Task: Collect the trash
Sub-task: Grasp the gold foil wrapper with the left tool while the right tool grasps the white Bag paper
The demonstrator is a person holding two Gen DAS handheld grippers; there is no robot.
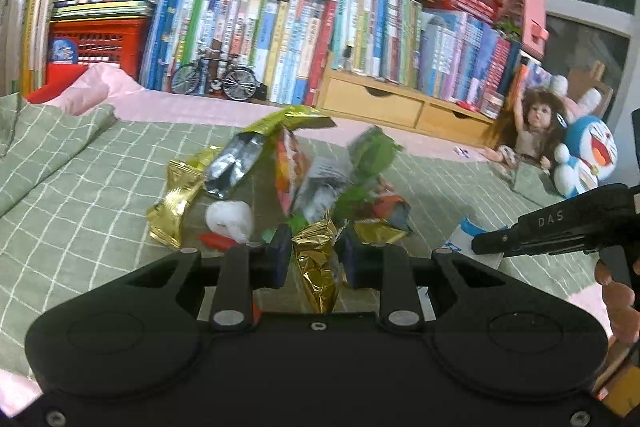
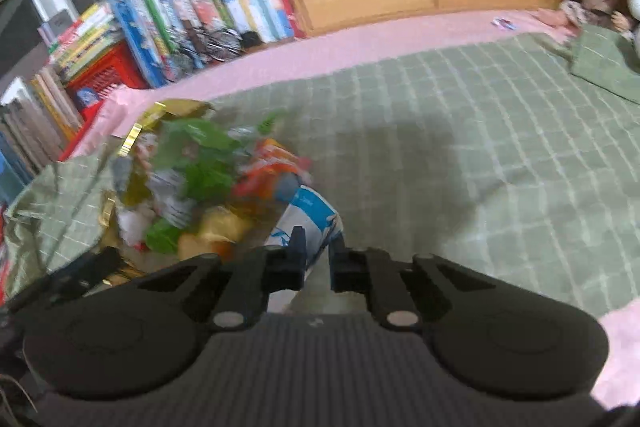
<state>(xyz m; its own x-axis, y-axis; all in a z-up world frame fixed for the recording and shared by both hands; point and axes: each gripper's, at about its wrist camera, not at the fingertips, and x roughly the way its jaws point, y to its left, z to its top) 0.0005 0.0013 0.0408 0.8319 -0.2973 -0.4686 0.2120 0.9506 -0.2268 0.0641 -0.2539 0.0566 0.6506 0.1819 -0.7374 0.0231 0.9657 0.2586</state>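
Together, our left claw [image 1: 316, 247] pinches a crinkled gold foil wrapper [image 1: 320, 267] and our right claw [image 2: 318, 255] clamps a blue-and-white paper packet [image 2: 308, 219], gathering litter mid-bed [image 2: 460, 167].

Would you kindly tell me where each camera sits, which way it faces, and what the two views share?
Left wrist: on the left gripper, facing across the green checked blanket toward the bookshelf; its fingers hold a gold wrapper; the right gripper and a hand enter at right.
Right wrist: on the right gripper, angled down at the blanket; its fingers hold a blue-and-white wrapper.
Shared: the wrapper pile, bookshelf, doll.
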